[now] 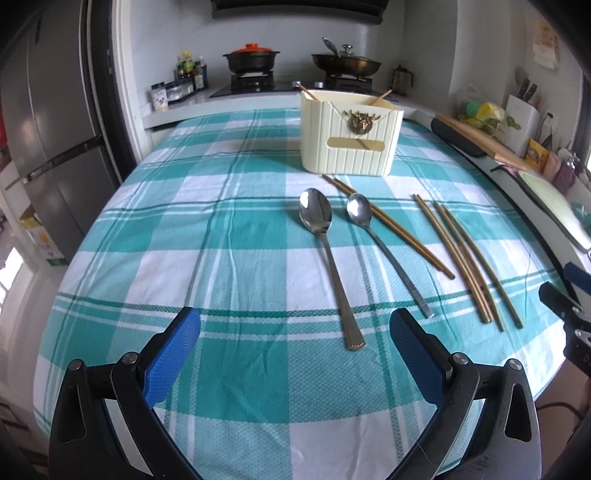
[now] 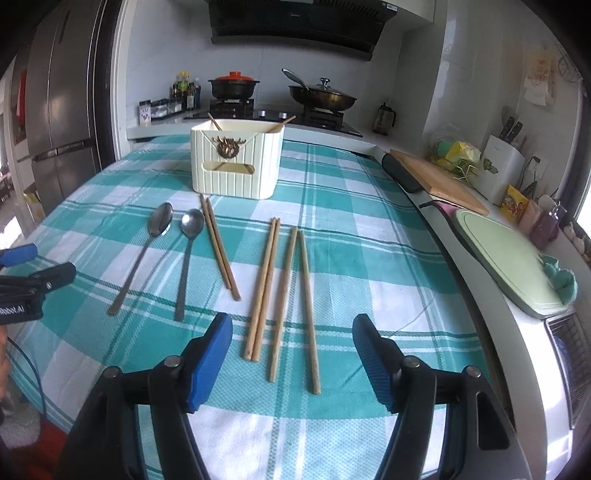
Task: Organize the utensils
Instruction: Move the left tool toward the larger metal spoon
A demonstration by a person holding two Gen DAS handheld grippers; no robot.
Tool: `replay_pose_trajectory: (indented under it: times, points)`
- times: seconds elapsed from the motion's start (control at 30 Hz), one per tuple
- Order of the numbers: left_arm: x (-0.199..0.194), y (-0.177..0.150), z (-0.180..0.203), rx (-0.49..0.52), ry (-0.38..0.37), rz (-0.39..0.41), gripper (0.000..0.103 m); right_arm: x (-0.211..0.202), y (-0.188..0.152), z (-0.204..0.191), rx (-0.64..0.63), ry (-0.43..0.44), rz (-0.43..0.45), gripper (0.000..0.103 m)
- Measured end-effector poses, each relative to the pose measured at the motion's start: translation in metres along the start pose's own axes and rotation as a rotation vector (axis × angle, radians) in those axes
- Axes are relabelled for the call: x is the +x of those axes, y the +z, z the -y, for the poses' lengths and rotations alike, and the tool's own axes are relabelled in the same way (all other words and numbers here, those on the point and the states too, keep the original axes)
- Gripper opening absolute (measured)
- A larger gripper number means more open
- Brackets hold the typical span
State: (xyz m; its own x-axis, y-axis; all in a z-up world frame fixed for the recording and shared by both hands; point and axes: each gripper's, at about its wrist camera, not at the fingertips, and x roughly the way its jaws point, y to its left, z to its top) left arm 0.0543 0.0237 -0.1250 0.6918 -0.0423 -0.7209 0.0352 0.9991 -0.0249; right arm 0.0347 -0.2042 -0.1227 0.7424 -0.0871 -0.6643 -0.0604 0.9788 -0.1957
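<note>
Teal-and-white checked cloth is spread over the table, which is set in a kitchen. Behind it a gas hob is seen, bearing a black pot with an orange lid and a dark wok with a glass lid, under a black extractor hood. A steel refrigerator is seen at the left; a wooden cutting board, a pale green board and a white knife block are ranged along the counter at the right.

At the far middle of the cloth a cream ribbed utensil holder with a brass emblem is stood, with two chopsticks already leaning inside. Before it are laid two steel spoons side by side, bowls toward the holder, and to their right three pairs of wooden chopsticks, roughly parallel, the leftmost pair nearest the holder.

The left gripper is held wide apart above the near cloth, nothing between its blue pads. The right gripper is likewise spread, empty, above the near ends of the chopsticks.
</note>
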Motion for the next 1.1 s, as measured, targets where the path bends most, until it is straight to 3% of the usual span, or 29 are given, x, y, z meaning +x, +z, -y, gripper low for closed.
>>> replay_pose_trajectory:
  times: [1.1]
  points:
    - [0.010,-0.004,0.006,0.016,0.030,-0.039,0.102,0.012,-0.012,0.009,-0.016,-0.041,-0.044,0.069]
